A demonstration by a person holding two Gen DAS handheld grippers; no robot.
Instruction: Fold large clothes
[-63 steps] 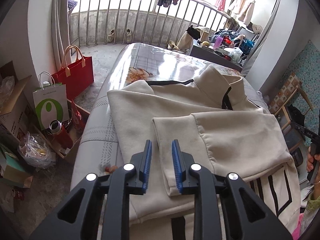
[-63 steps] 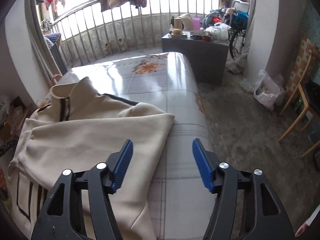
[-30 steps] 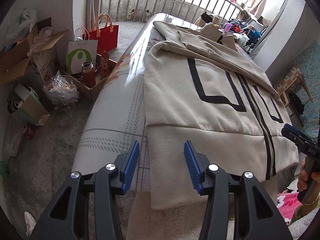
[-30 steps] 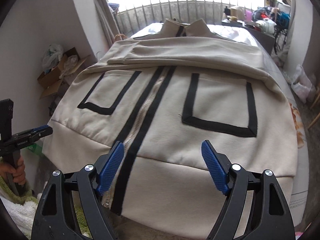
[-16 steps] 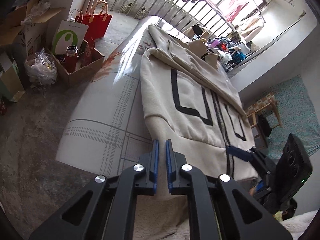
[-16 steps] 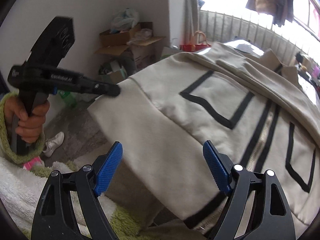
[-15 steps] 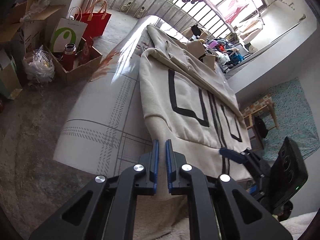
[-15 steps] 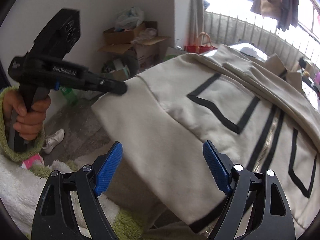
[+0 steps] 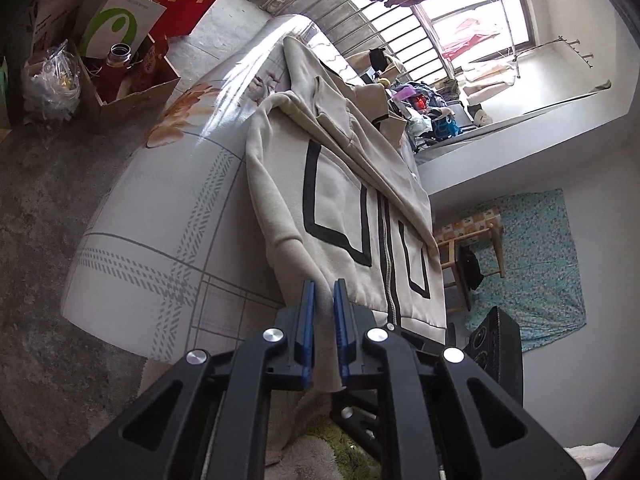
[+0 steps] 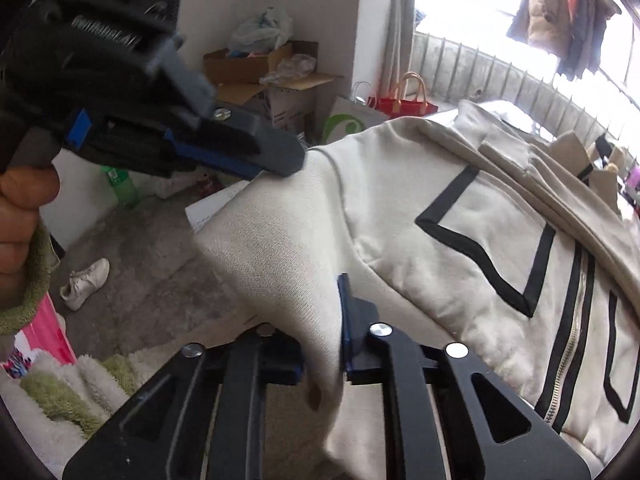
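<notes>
My left gripper [image 9: 323, 300] is clamped on the bottom hem corner of the cream jacket [image 9: 344, 196], blue pads pinching a thin fold of fabric between them. My right gripper [image 10: 320, 344] is closed on the same hem further along; cloth drapes over the left finger so only the right pad [image 10: 346, 320] shows clearly, pressed against the fabric. In the right wrist view the left gripper [image 10: 256, 160] comes in from the upper left with its tips on the hem corner, my hand [image 10: 20, 216] wrapped round the handle, green fuzzy cuff at the wrist. The jacket lies front-up on the long table [image 9: 168, 216], collar at the far end toward the balcony railing [image 9: 352, 12], sleeves folded across the chest, black rectangular trim and zipper [image 9: 388, 256] visible. The hem end hangs at the near table edge where both grippers hold it, lifted off the surface. Left of the table on the floor: cardboard box [image 9: 128, 88] with a bottle, white paper bag with green logo [image 9: 120, 20], red bag [image 9: 180, 4]. A white shoe [image 10: 84, 284] sits on the concrete floor. Wooden stool [image 9: 472, 248] on the far right side of the table.
</notes>
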